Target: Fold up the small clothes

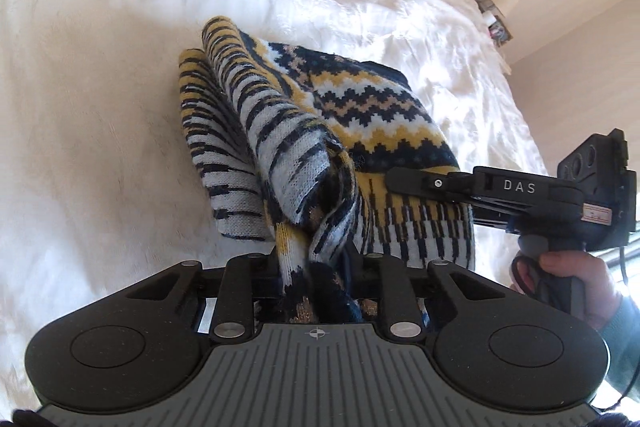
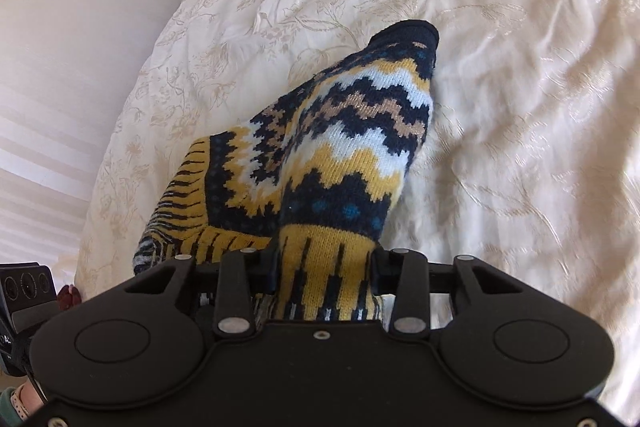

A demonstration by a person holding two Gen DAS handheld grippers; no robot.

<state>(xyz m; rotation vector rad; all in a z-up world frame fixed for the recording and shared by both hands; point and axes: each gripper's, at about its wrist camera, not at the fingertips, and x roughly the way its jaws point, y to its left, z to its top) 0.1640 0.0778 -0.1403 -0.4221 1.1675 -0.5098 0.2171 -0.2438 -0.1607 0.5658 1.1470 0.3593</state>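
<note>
Both grippers clamp the knitted sweater (image 1: 360, 115): left gripper (image 1: 316, 267) pinches a striped edge, right gripper (image 2: 324, 267) a yellow hem. It lies mid-frame on the bed (image 1: 100, 107), half folded. Next, I judge, carry both corners over evenly. Only the left view shows the right gripper side-on; the right view shows the navy collar (image 2: 412, 31).
</note>
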